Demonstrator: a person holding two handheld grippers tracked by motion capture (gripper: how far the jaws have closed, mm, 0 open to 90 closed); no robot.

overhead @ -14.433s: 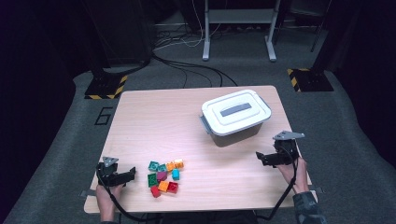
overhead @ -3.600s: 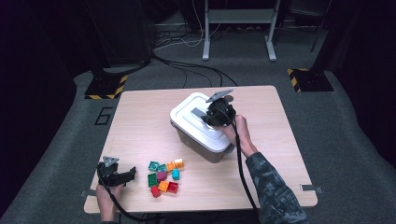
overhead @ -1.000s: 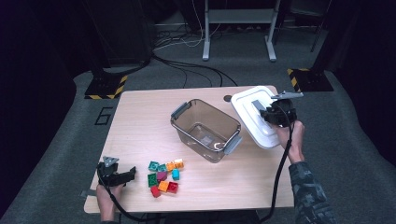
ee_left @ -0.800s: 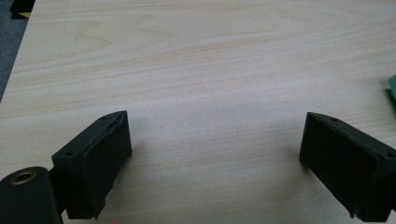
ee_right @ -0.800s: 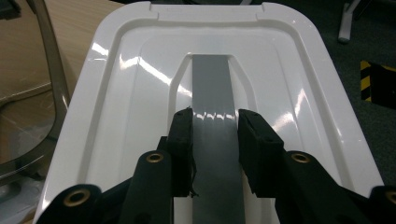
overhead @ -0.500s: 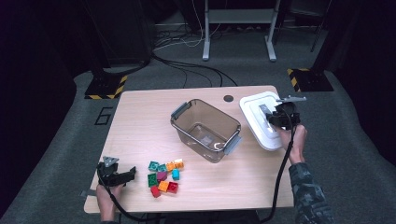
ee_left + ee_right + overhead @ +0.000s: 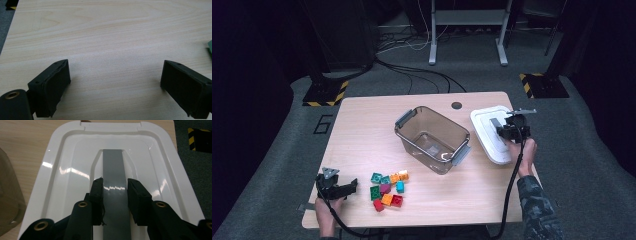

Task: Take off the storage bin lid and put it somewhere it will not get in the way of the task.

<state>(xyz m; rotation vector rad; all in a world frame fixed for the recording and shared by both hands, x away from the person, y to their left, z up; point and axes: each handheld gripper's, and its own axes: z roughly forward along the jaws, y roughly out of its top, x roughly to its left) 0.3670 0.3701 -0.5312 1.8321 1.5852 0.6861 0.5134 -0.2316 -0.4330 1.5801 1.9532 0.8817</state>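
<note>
Lid (image 7: pixel 75 177) is lying at the table's (image 7: pixel 362 130) far right with your right gripper (image 7: pixel 115 185) clamping its grey handle (image 7: pixel 113 165), while your left gripper (image 7: pixel 115 82) is waiting wide open near the blocks (image 7: pixel 388 189), none yet in the open box (image 7: pixel 432 137).

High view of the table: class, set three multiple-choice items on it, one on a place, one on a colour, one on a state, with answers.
1. Where does the white plastic lid lie?
A. right of the bin
B. on the bin
C. on the floor

2. What colour is the lid's handle strip?
A. red
B. grey
C. green

3. How is the clear plastic bin?
A. lidded
B. full of blocks
C. open and empty

Answers: 1 A, it rests on the wooden table beside the bin; 2 B, the right hand-held gripper clamps a grey strip; 3 C, the coloured toy blocks lie outside it.
</note>
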